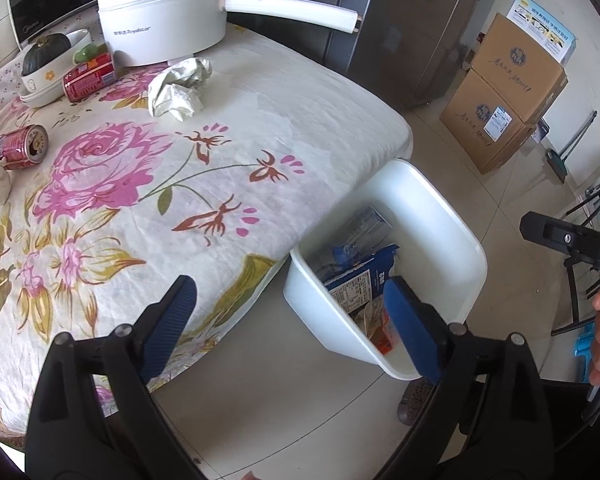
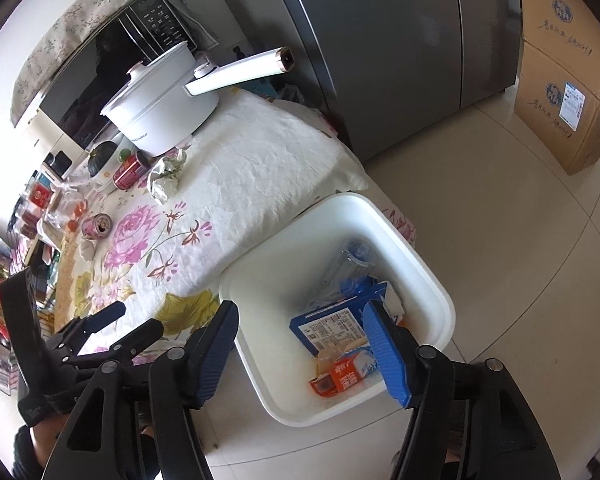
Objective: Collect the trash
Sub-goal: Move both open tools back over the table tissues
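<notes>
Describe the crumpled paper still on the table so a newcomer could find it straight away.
Start at the big white electric pot at the far end of the flowered tablecloth. Right in front of it lies the crumpled paper wad, beside a toppled red can. It is the only pale, creased, shapeless lump there; its neighbours are smooth and rounded.

We see a white rectangular bin (image 2: pixel 428 280) on the floor, just beside the near right corner of the table. In it lie a blue carton (image 2: pixel 328 326), flat with its printed side up, a clear plastic bottle (image 2: pixel 350 260) behind it, and a small orange-and-white carton (image 2: pixel 346 376) nearest us. On the table remain a crumpled paper wad (image 1: pixel 180 88) and two red cans (image 1: pixel 22 148) (image 1: pixel 88 76) on their sides, far left.
</notes>
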A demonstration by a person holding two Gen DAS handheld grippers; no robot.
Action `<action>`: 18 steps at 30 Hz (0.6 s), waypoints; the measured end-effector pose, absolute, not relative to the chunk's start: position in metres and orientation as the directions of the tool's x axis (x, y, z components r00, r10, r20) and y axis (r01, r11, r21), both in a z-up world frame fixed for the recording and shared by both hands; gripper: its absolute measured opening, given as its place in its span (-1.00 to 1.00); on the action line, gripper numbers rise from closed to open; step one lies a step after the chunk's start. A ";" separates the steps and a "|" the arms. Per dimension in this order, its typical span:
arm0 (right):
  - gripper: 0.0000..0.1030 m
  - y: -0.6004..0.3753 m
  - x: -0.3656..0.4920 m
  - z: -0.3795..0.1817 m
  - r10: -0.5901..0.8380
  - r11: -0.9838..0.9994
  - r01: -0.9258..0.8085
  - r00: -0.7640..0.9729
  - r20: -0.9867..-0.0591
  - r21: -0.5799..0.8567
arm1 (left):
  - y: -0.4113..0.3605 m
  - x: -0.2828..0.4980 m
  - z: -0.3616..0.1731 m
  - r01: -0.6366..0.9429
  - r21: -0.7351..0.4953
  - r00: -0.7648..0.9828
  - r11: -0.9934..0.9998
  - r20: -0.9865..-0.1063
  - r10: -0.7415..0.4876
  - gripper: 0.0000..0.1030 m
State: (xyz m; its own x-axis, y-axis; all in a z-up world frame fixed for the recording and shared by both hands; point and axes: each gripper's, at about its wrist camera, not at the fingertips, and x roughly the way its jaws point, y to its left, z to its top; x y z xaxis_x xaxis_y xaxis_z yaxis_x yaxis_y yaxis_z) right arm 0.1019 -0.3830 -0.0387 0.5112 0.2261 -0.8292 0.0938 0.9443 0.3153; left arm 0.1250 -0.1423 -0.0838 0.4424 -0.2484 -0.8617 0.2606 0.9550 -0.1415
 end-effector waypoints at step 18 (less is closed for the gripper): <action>0.61 -0.301 0.153 -0.022 0.257 0.948 0.018 0.544 -0.799 0.317 | -0.015 0.165 -0.057 0.020 -0.113 0.552 0.993 -0.827 -0.105 0.86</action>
